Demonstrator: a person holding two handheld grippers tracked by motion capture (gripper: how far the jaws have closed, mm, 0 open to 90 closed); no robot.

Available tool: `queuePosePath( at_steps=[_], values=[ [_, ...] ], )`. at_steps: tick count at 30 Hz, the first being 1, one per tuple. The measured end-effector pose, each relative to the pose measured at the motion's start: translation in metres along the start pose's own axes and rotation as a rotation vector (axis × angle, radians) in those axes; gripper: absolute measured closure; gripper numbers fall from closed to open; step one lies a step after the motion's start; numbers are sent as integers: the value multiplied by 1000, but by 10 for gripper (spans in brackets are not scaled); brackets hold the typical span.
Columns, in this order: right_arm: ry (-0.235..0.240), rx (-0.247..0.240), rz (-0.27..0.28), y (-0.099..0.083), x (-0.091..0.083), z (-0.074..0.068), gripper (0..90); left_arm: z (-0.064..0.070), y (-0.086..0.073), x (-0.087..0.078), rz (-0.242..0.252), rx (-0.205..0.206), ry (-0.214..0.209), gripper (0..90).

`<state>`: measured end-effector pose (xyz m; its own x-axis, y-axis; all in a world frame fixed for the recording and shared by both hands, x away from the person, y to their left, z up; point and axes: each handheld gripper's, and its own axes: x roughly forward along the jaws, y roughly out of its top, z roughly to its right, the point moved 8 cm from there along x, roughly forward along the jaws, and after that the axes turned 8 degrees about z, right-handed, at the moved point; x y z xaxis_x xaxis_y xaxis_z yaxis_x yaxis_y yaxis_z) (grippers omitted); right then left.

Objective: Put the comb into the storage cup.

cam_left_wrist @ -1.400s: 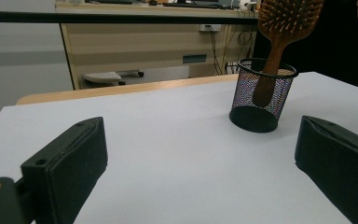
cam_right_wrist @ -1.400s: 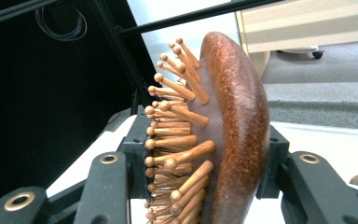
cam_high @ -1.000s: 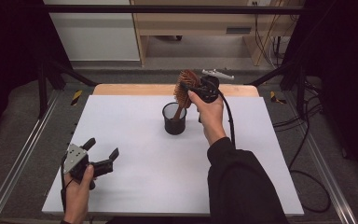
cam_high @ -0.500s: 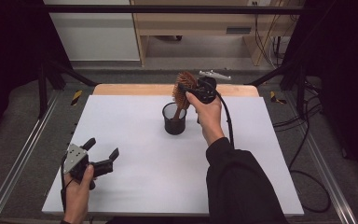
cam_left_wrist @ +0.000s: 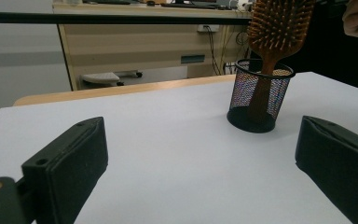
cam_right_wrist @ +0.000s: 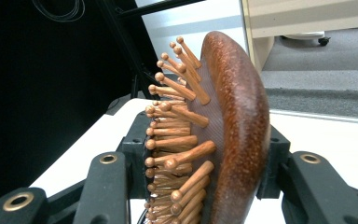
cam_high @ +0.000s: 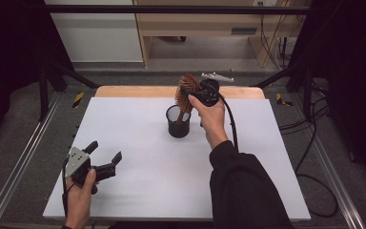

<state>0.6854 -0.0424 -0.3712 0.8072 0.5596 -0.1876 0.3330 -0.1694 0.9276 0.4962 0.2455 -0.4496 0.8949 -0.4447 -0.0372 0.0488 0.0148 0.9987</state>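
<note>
Lowered since the earlier frame, the wooden hairbrush (cam_high: 187, 90) is clamped at its head by the right gripper (cam_high: 201, 94), handle already inside the mesh cup (cam_high: 178, 121) at frame centre; release is judged next, while the left gripper (cam_high: 106, 162) is held open at lower left.

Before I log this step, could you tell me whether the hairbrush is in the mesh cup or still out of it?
In: the hairbrush handle stands inside the black mesh cup, head above the rim, with the right gripper shut on the head.
</note>
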Motion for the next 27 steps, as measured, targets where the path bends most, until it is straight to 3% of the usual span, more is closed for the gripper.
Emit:
queuePosePath(
  at_steps=[27],
  values=[
    [5,48,6,-2,7,3,503,1,0,0,0,1,1,27]
  ],
)
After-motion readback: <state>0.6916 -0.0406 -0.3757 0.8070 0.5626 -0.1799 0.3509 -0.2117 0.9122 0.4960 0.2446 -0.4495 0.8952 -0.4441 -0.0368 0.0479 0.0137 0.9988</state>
